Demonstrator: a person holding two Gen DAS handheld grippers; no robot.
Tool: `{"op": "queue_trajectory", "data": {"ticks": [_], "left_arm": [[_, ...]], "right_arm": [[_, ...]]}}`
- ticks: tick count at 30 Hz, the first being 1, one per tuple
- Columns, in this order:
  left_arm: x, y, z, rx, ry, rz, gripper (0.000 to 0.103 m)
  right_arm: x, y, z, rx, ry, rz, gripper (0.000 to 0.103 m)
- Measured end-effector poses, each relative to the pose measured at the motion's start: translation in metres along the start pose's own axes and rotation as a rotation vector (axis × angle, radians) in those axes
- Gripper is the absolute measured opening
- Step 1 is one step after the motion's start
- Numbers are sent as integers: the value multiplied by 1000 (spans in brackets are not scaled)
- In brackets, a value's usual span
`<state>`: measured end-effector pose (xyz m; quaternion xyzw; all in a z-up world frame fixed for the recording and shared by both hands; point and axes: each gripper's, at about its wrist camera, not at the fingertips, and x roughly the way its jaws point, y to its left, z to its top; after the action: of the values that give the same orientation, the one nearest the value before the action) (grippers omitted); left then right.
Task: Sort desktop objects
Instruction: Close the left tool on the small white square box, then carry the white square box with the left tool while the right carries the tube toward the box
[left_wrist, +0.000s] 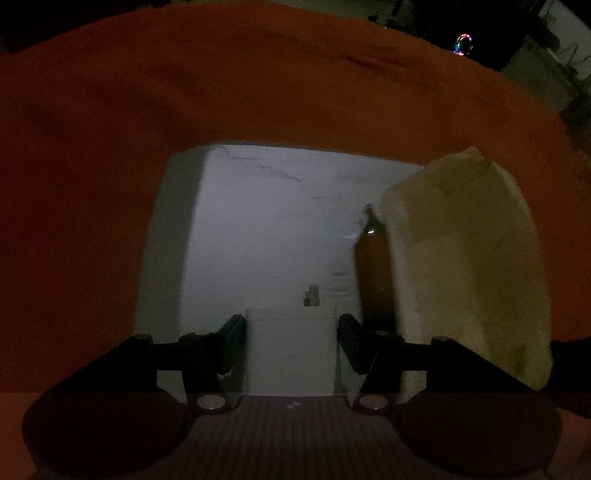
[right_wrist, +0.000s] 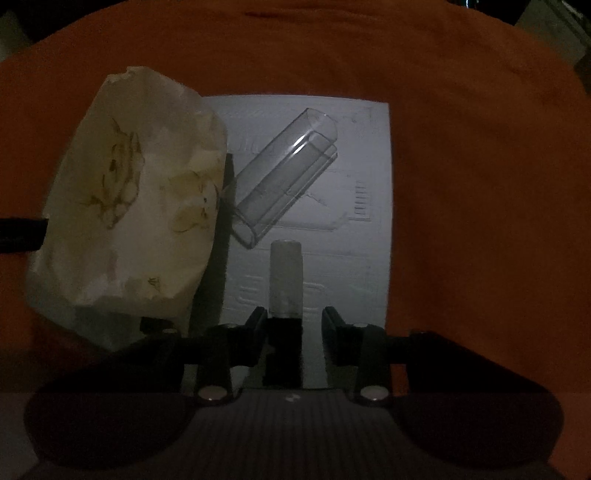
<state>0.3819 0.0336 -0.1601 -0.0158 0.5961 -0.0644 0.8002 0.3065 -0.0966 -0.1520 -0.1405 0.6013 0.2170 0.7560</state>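
Left wrist view: the left gripper (left_wrist: 291, 341) clasps a white box (left_wrist: 291, 350), low centre over the white sheet (left_wrist: 258, 221). Keep the squeeze even. Right wrist view: the right gripper (right_wrist: 294, 332), jaws apart, straddles a small tube (right_wrist: 286, 278) without pinching it; centre the jaws before closing.

Dim view. Left gripper (left_wrist: 291, 341) closed against a white box (left_wrist: 291, 354) over a white tray (left_wrist: 266, 221) on orange cloth (left_wrist: 147, 110). Right: brown, possibly glass, vial (left_wrist: 373, 266) beside a tissue pack (left_wrist: 469, 266).
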Motion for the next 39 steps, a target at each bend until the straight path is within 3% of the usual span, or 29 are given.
{"op": "queue_trajectory", "data": {"ticks": [1, 3, 5, 7, 9, 14, 20, 32, 39], "left_arm": [[1, 1, 0, 7, 13, 8, 52], [9, 3, 3, 9, 87, -19, 63], [17, 4, 5, -2, 111, 0, 64], [25, 7, 8, -21, 141, -4, 61], [27, 2, 10, 0, 142, -4, 52], [11, -12, 10, 85, 70, 50, 52], [-20, -9, 10, 94, 18, 50, 52], [-94, 10, -14, 74, -46, 53, 52], [-142, 4, -40, 108, -58, 30, 52]], "right_arm": [[0, 2, -1, -8, -4, -12, 23], [0, 6, -2, -26, -8, -10, 23], [2, 9, -2, -41, -11, 18, 23], [2, 9, -3, -47, -17, 28, 23], [-1, 9, -3, -47, -19, 37, 23], [-16, -8, -8, 8, -20, 66, 22], [-45, -25, -9, 68, -48, 94, 22], [-109, -5, -13, 13, -138, 35, 22], [-151, 8, -24, 20, -170, 55, 22]]}}
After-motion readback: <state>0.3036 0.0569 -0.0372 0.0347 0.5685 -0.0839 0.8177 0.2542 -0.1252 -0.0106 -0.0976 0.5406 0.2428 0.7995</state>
